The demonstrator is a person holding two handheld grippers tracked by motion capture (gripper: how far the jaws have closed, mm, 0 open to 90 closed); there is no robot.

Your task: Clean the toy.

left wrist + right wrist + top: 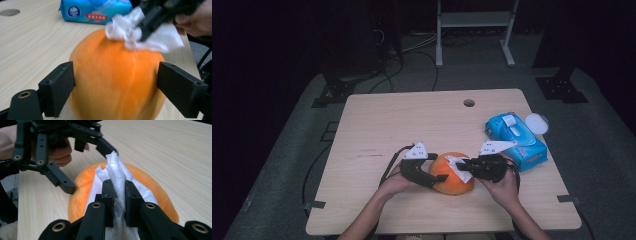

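Observation:
A round orange ball-like thing with shallow grooves rests on the wooden table near its front middle. My left gripper reaches in from the left, and its black jaws press on opposite sides of the orange thing. Coming from the right, my right gripper is shut on a crumpled white tissue. The tissue lies against the top of the orange thing, pinched between the two jaws of the right gripper. The left gripper shows beyond it.
A blue pack of tissues lies at the right of the table, with a white round lid behind it at the edge. A cable hole sits near the far edge. A metal frame stands on the floor beyond.

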